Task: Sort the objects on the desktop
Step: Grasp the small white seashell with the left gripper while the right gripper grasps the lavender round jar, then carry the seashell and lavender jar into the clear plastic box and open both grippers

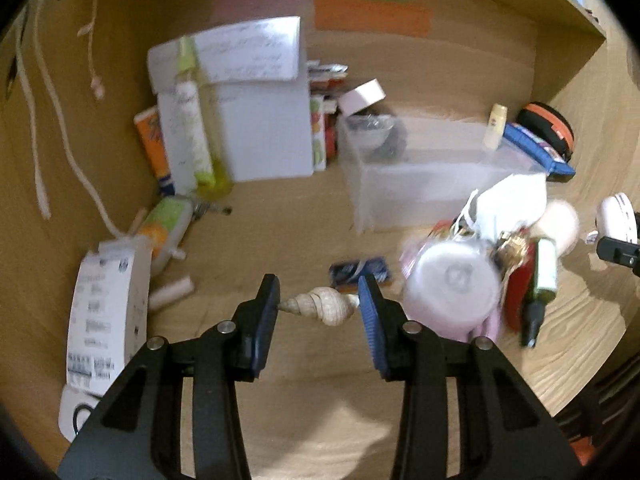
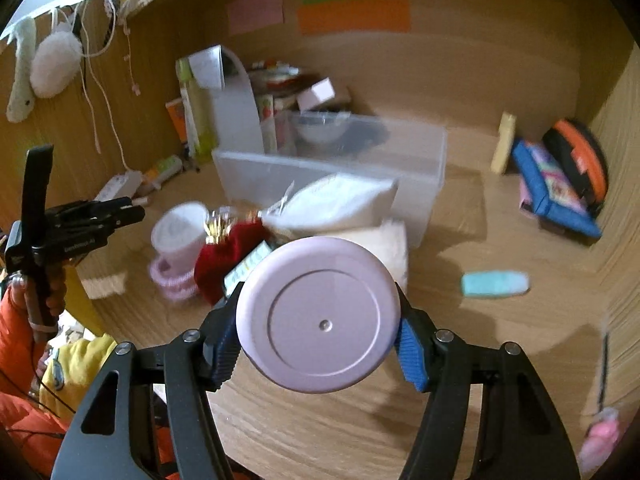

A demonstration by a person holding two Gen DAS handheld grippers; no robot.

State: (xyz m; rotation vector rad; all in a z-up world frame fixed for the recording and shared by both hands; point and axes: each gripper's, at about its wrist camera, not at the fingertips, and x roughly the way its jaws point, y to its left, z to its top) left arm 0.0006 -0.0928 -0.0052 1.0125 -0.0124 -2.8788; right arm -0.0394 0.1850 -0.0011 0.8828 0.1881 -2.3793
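My left gripper (image 1: 319, 305) is shut on a beige spiral seashell (image 1: 326, 305), held crosswise between its blue pads above the wooden desk. My right gripper (image 2: 320, 330) is shut on a round lilac jar (image 2: 318, 316), whose flat end faces the camera. A clear plastic bin (image 1: 420, 172) stands mid-desk; it also shows in the right wrist view (image 2: 340, 168). In front of it lies a pile: a white pouch (image 2: 340, 200), a red velvet bag (image 2: 232, 256), and a pink cup (image 2: 180, 236).
A white box (image 1: 248, 120) with tubes stands at the back left. A blue booklet (image 2: 556, 192) and an orange-black case (image 2: 580, 160) lie at the back right. A teal tube (image 2: 494, 283) lies on the desk right. A receipt-wrapped box (image 1: 104, 320) lies at the left.
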